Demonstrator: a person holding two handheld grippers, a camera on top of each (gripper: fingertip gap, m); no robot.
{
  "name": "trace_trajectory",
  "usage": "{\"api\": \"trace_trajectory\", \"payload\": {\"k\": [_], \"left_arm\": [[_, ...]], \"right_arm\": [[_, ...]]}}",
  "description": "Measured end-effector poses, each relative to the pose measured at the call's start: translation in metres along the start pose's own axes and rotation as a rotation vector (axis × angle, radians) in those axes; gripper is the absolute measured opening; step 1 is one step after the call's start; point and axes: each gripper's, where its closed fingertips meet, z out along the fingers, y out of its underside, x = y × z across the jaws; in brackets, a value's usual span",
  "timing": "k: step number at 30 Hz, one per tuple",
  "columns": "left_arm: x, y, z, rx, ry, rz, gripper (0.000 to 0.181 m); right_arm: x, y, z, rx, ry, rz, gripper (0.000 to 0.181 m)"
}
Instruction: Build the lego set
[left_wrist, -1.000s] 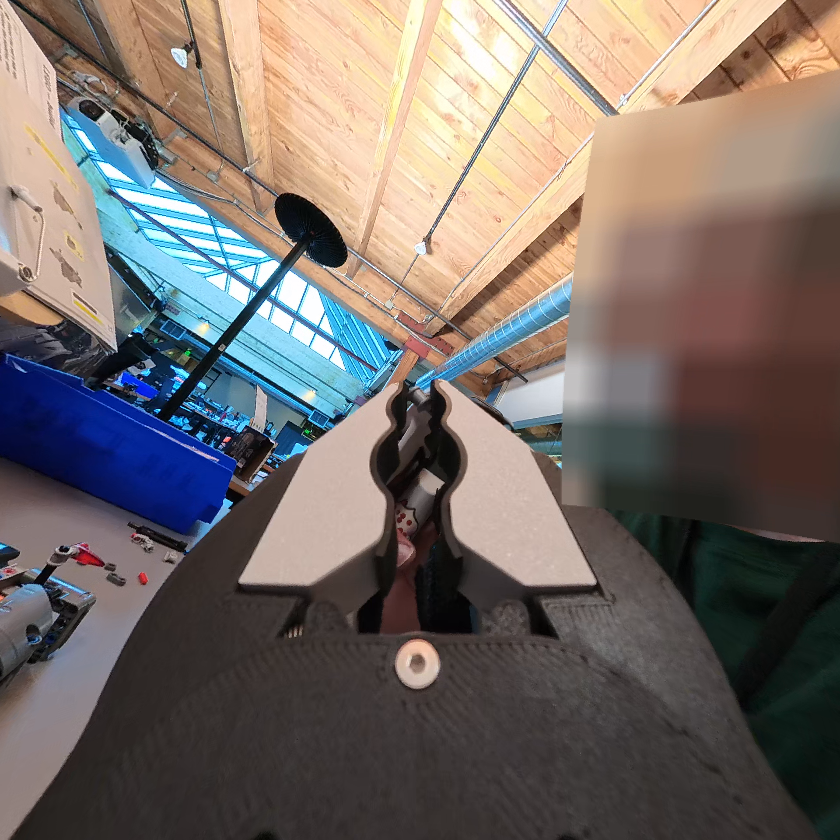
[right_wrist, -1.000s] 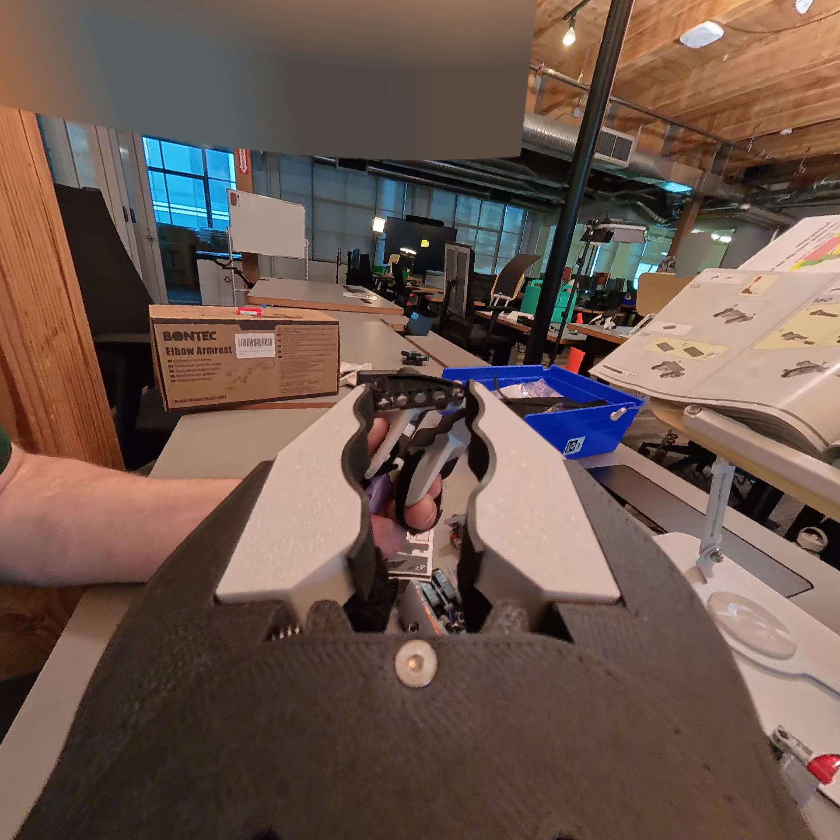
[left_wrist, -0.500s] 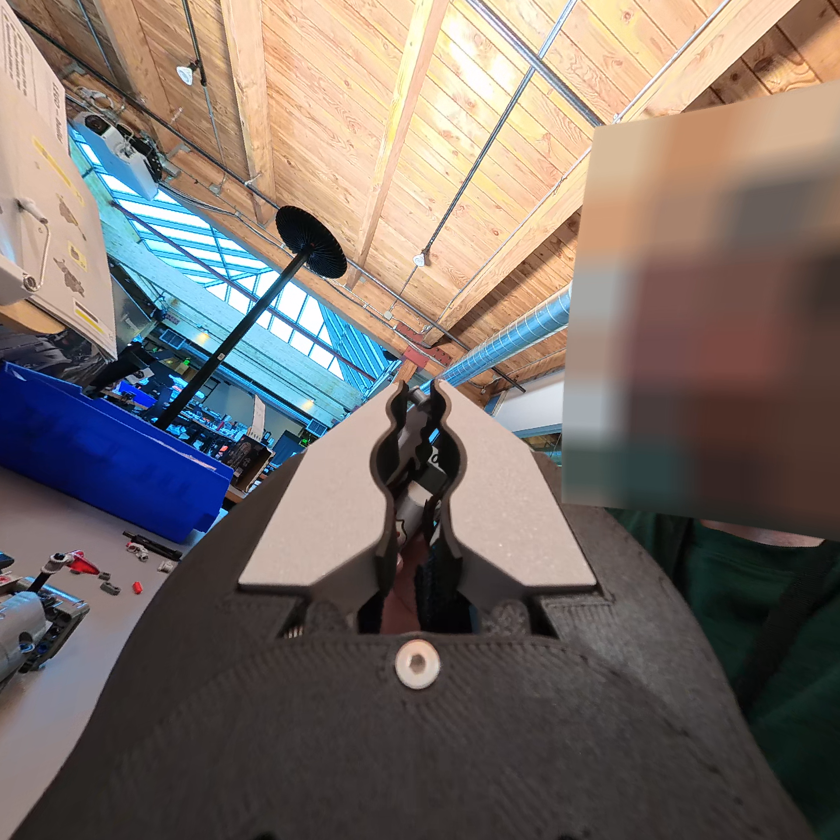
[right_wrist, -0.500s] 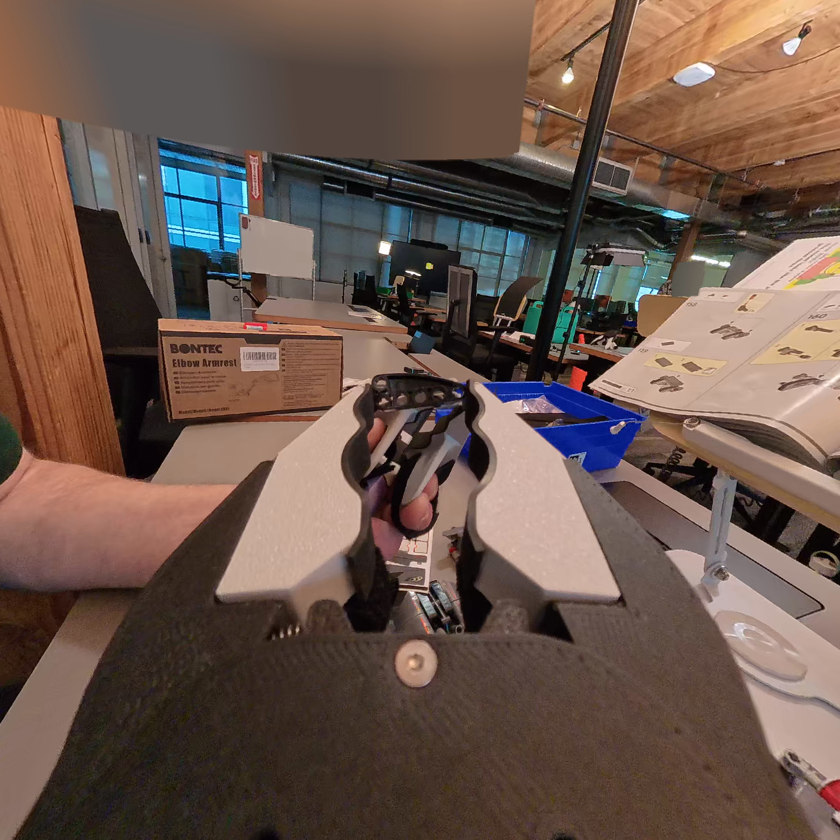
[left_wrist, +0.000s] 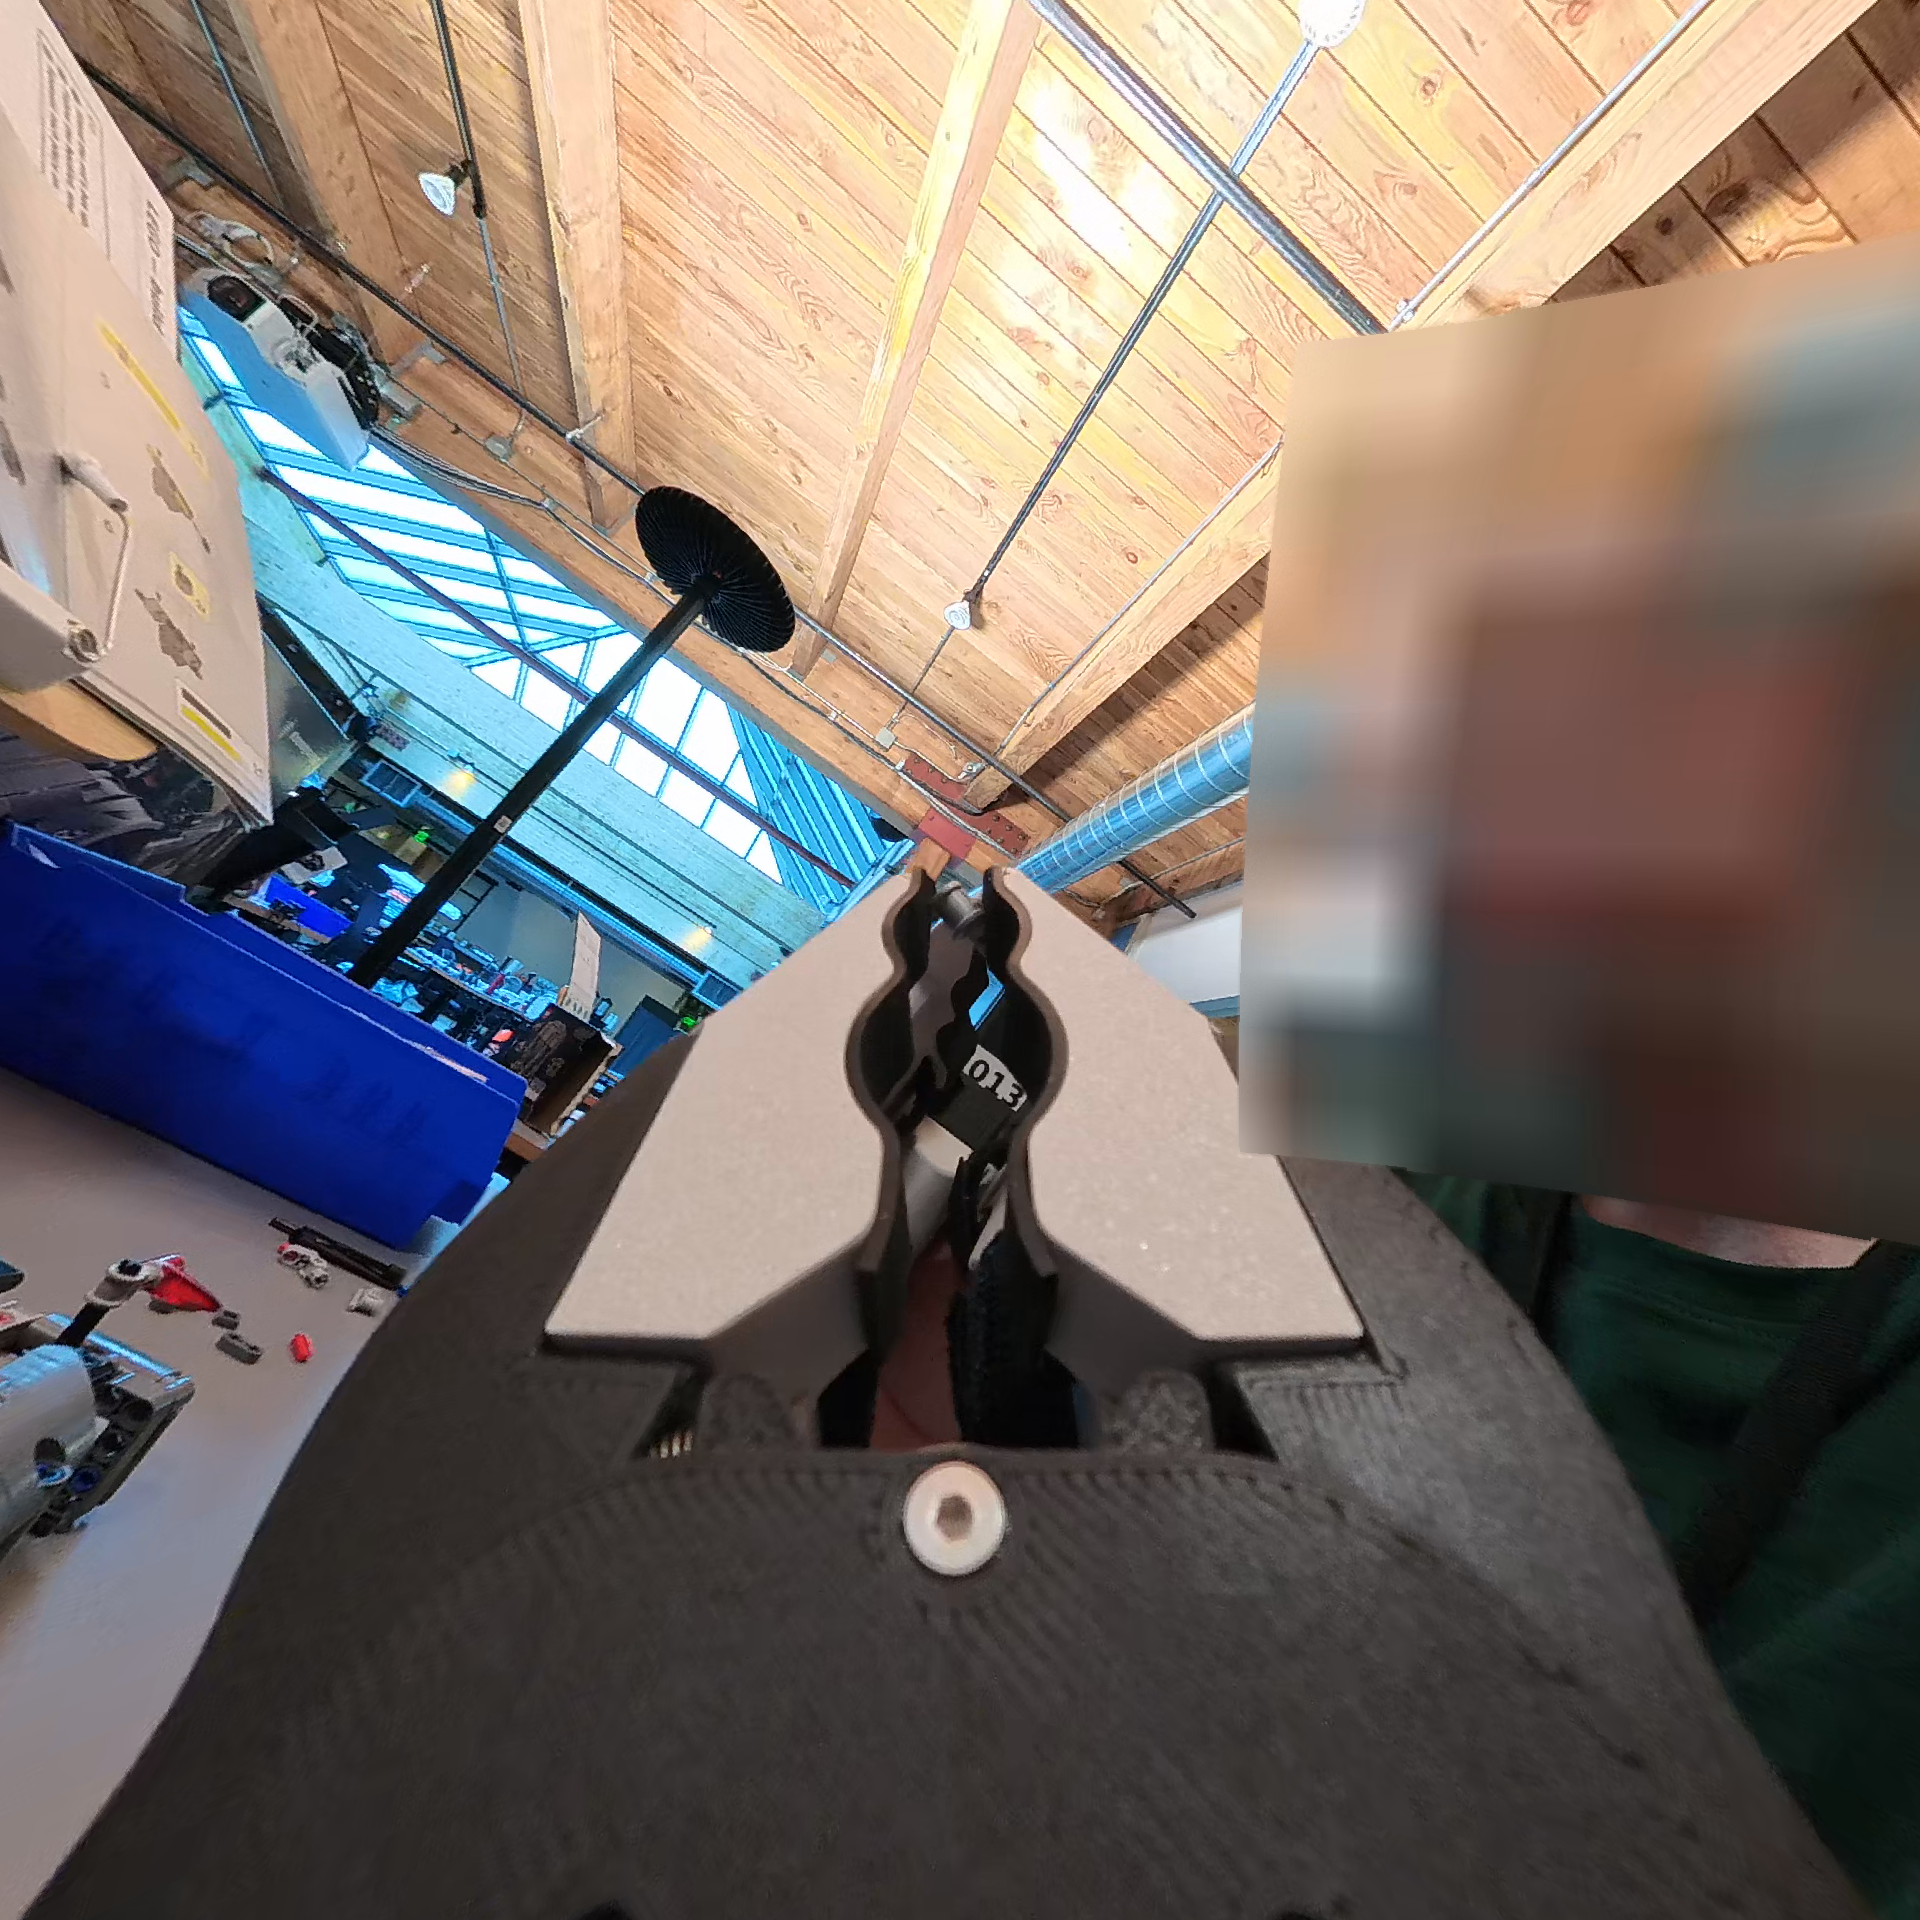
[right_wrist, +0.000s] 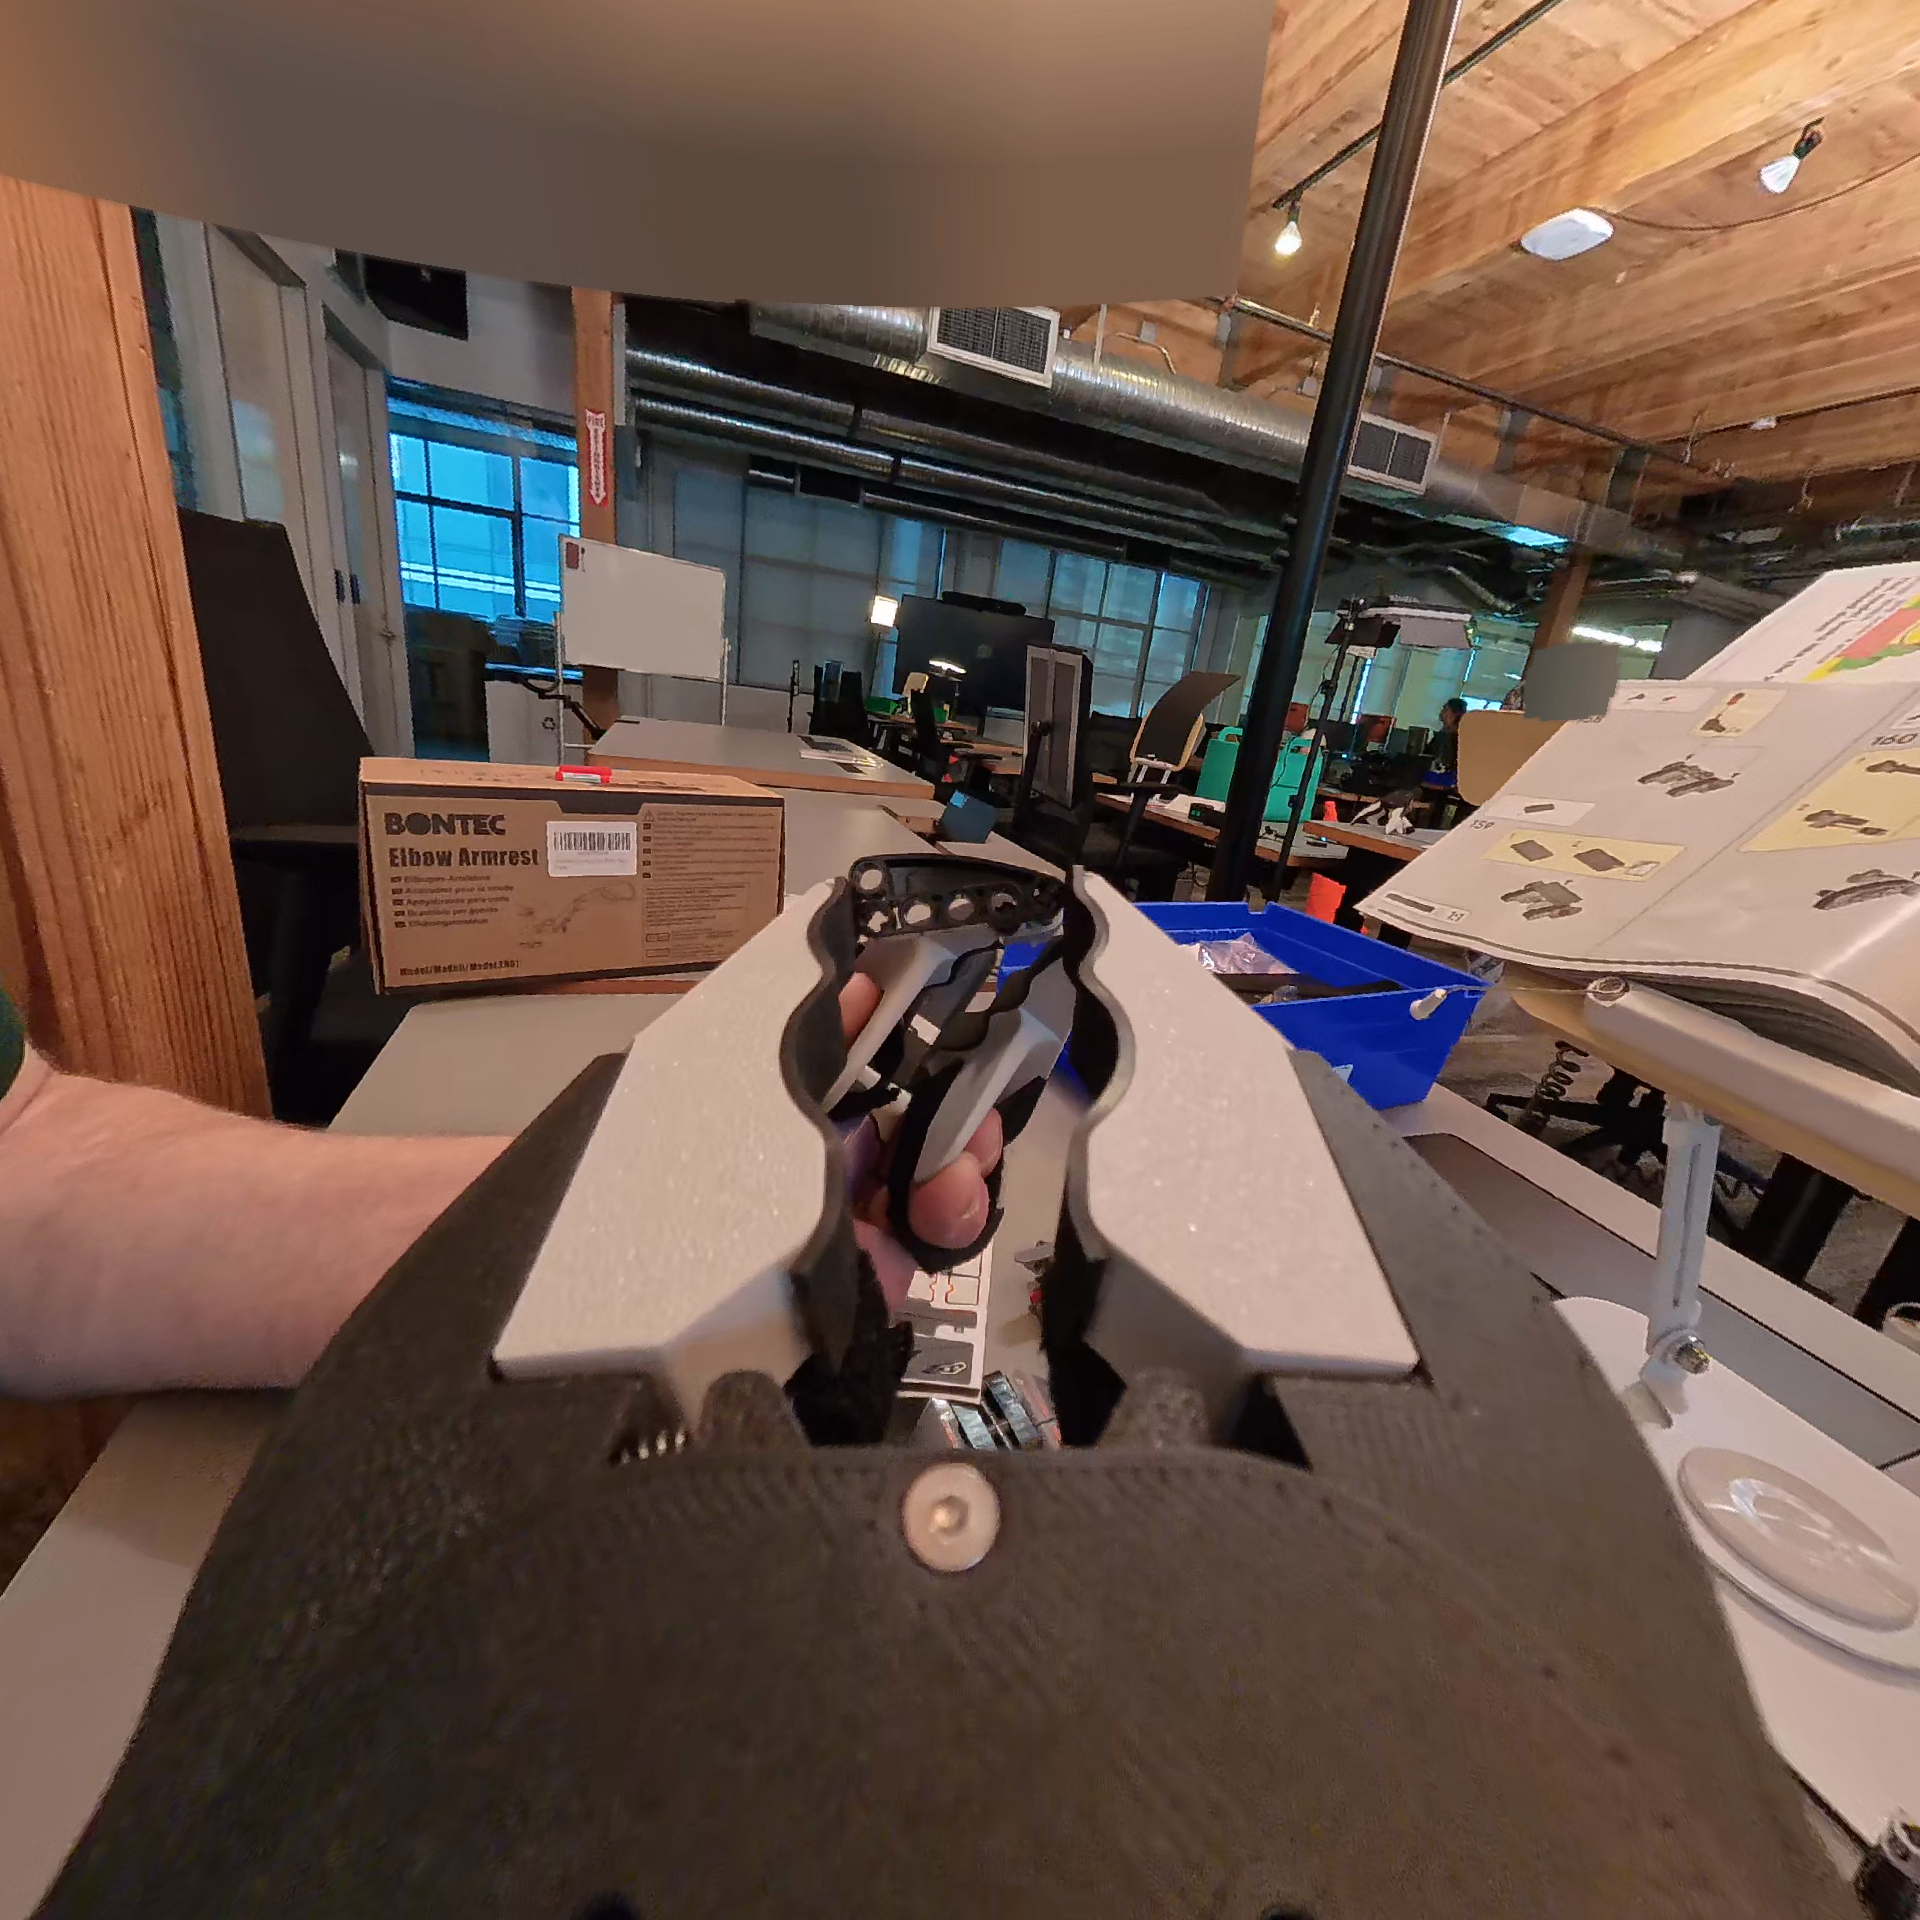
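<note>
brown cardboard box (right_wrist: 569, 873) on grey table (right_wrist: 488, 1049) (far end); black pole (right_wrist: 1320, 499) behind.

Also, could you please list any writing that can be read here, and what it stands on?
I won't quote writing; these bear it.
Cardboard box: bold print, barcode label, legible.
Open instruction booklet: step numbers, small.
Black tag, middle of left wrist view: white digits.
Red sign on the wooden post: too small.
</note>
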Motion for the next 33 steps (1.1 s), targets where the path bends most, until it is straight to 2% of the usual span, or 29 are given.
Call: {"api": "trace_trajectory", "payload": {"k": [8,20,26,33], "left_arm": [[0.000,0.003,0.002,-0.005,0.004,-0.007,0.007],[0.003,0.004,0.004,-0.023,0.014,-0.050,0.008],[0.003,0.003,0.002,-0.006,0.014,-0.057,0.008],[-0.001,0.010,0.006,-0.076,-0.051,0.033,0.008]], "right_arm": [[0.002,0.000,0.000,0.070,-0.029,0.025,0.038],[-0.002,0.002,-0.004,0.116,-0.088,-0.106,0.038],[-0.003,0.002,-0.002,0.129,-0.091,-0.090,0.038],[0.001,0.003,-0.010,0.125,-0.087,-0.037,0.038]]}}
